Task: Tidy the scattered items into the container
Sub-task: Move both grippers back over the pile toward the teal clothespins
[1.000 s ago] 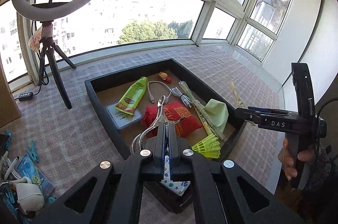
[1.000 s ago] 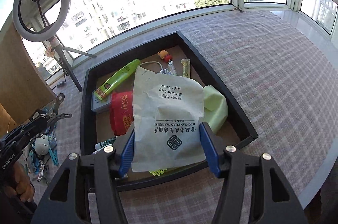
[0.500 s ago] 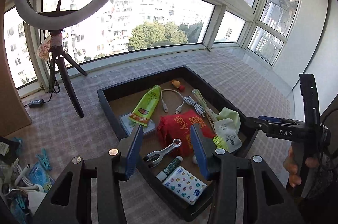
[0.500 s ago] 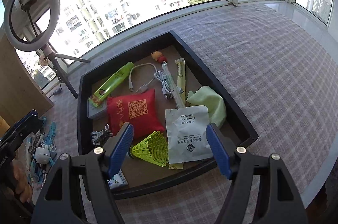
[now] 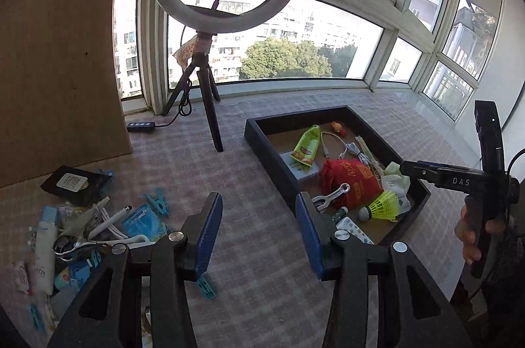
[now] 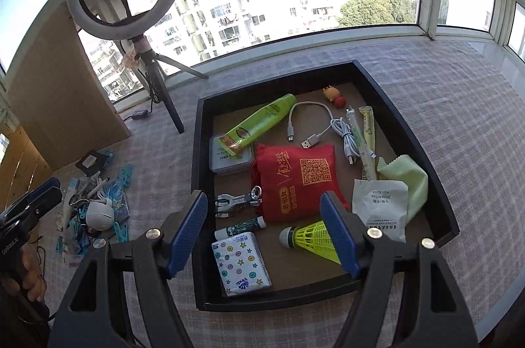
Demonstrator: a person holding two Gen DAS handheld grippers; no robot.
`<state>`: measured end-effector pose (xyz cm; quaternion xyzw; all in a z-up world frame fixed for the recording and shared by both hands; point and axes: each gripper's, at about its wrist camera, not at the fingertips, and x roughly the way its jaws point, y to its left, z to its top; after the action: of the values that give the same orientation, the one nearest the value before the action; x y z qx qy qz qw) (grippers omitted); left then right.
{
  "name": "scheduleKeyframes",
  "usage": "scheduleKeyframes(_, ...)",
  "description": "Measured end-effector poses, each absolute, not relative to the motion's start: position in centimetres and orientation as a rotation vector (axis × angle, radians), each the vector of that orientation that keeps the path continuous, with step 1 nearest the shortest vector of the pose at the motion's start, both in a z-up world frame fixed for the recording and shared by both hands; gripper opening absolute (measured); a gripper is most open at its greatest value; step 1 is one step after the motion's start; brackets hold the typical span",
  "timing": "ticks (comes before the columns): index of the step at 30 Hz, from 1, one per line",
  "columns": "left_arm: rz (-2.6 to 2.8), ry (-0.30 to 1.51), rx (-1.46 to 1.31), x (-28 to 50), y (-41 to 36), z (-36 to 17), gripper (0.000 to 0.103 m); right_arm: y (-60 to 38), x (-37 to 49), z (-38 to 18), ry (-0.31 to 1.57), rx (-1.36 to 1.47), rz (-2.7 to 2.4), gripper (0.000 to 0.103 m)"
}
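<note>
Left jaws: my left gripper (image 5: pixel 259 229) stood apart with nothing between the pads, having just been opening, and it hung above the checked cloth of the desk (image 5: pixel 249 170) between the pile and the tray
Right jaws: my right gripper (image 6: pixel 264 229) also stood apart and empty, having just been opening, over the near end of the black tray (image 6: pixel 407 131)
Already in the tray: the red pouch (image 6: pixel 297 180), green tube (image 6: pixel 259 124), white cable (image 6: pixel 315 134), metal clip (image 6: pixel 238 202), tissue pack (image 6: pixel 241 262), yellow shuttlecock (image 6: pixel 311 238), shower-cap packet (image 6: pixel 380 210) and green cloth (image 6: pixel 408 180) all lay inside its walls
Still out: a heap of scattered items (image 5: pixel 82 226) lay on the desk well to the left of the tray, with blue pegs (image 5: pixel 157 203), a white tube (image 5: pixel 46 246) and a dark wallet-like piece (image 5: pixel 73 184) among them
Progress: I judged the job somewhat past halfway, since much was boxed but the whole left heap remained
Next need: I judged the heap called for my left side first
</note>
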<state>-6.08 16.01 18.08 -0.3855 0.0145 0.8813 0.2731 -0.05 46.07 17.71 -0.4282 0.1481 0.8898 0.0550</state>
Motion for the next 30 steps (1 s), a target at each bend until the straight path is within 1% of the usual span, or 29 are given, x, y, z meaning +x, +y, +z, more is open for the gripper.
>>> scheduleKeyframes(2,2.434,0.031,-1.049,-5.8,12.3,18.3,0.045,44.5,-0.5,18.1,0.429,-1.317,2.739,0.07)
scheduleKeyframes(7,2.646,0.055,-1.099,-4.3,2.1,18.2,0.058,40.0,-1.4,18.4,0.353,-1.371,2.828,0.07)
scheduleKeyframes(12,2.811,0.131,-1.226,-2.0,-6.3,15.7,0.063,34.4,-2.4,16.6,0.262,-1.477,2.89,0.07)
scheduleKeyframes(15,2.857,0.092,-1.308,-1.0,-10.2,13.8,0.063,30.7,-3.2,14.7,0.217,-1.549,2.926,0.07)
scheduleKeyframes(20,2.895,0.001,-1.383,-0.3,-14.0,10.5,0.063,25.2,-4.4,11.6,0.159,-1.646,2.958,0.069)
scheduleKeyframes(23,2.866,-0.067,-1.428,-0.5,-15.5,8.3,0.062,22.3,-5.3,10.3,0.067,-1.696,2.957,0.064)
scheduleKeyframes(24,2.857,-0.077,-1.441,-0.7,-15.8,7.8,0.061,21.7,-5.4,10.0,0.04,-1.709,2.956,0.059)
scheduleKeyframes(25,2.849,-0.085,-1.454,-0.8,-16.0,7.2,0.061,21.1,-5.6,9.7,0.015,-1.723,2.954,0.057)
scheduleKeyframes(27,2.836,-0.086,-1.478,-1.2,-16.3,6.3,0.06,20.2,-6.0,9.1,-0.026,-1.748,2.946,0.057)
scheduleKeyframes(30,2.814,-0.088,-1.491,-2.0,-16.4,5.2,0.059,19.8,-6.5,8.5,-0.036,-1.763,2.925,0.057)
